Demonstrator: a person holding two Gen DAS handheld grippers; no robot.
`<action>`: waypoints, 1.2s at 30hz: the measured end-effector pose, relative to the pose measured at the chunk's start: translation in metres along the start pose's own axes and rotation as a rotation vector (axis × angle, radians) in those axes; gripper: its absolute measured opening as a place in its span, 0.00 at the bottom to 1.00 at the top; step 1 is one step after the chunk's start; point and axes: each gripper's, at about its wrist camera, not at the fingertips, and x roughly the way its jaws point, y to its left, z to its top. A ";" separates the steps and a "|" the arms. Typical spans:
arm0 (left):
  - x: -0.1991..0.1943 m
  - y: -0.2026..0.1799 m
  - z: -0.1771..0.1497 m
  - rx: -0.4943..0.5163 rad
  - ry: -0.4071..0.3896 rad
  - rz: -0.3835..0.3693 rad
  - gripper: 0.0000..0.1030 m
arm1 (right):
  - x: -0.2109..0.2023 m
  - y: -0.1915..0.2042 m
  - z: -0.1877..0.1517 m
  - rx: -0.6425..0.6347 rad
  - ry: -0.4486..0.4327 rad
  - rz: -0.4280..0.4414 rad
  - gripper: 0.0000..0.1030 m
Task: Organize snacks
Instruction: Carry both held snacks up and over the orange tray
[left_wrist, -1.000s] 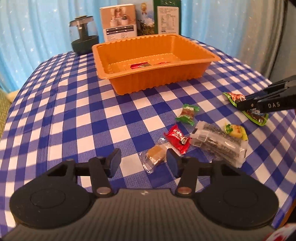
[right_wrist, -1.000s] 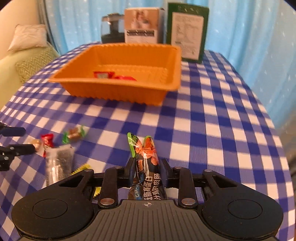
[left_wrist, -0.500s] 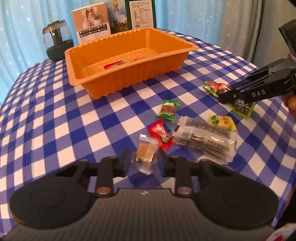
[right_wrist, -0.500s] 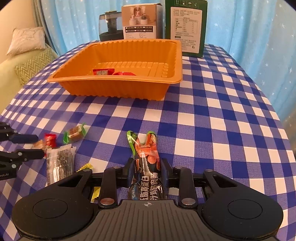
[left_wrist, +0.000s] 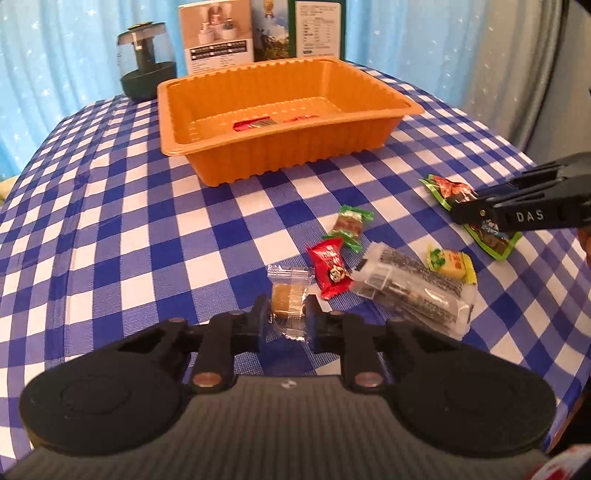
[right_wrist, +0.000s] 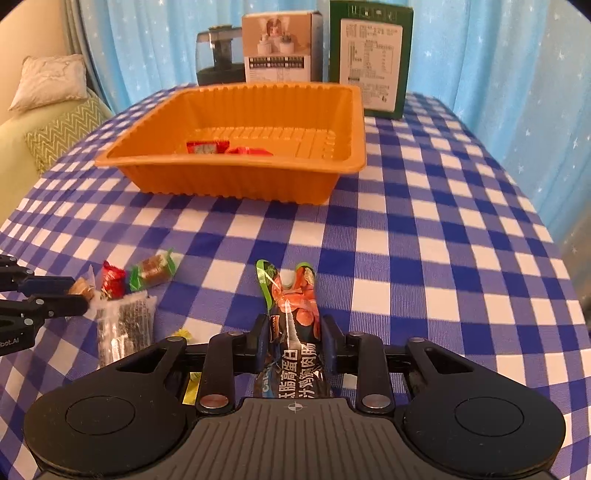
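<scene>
Yellow candy (right_wrist: 186, 363) mostly hidden behind right gripper (right_wrist: 294, 343).

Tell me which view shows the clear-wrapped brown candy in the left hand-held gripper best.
The left wrist view: the brown candy sits centred between the left hand-held gripper fingers, wrapper and grip both clear. The right wrist view shows only a small brown glimpse of it at the far left edge, partly hidden by the fingers.

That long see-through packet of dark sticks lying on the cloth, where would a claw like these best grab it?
Probably across its narrow width near the middle, coming down from above. The clear packet of dark sticks lies flat and long on the checked tablecloth, so its short sides fit between two fingers. The yellow candy and red candy crowd its far end.
</scene>
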 end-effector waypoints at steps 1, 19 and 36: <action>-0.002 0.002 0.001 -0.015 -0.005 0.001 0.18 | -0.002 0.001 0.001 0.000 -0.011 -0.001 0.29; -0.024 0.000 0.042 -0.126 -0.119 0.013 0.18 | -0.040 0.021 0.028 0.003 -0.180 0.044 0.29; -0.023 0.010 0.103 -0.133 -0.213 0.043 0.18 | -0.037 0.028 0.075 0.012 -0.246 0.040 0.29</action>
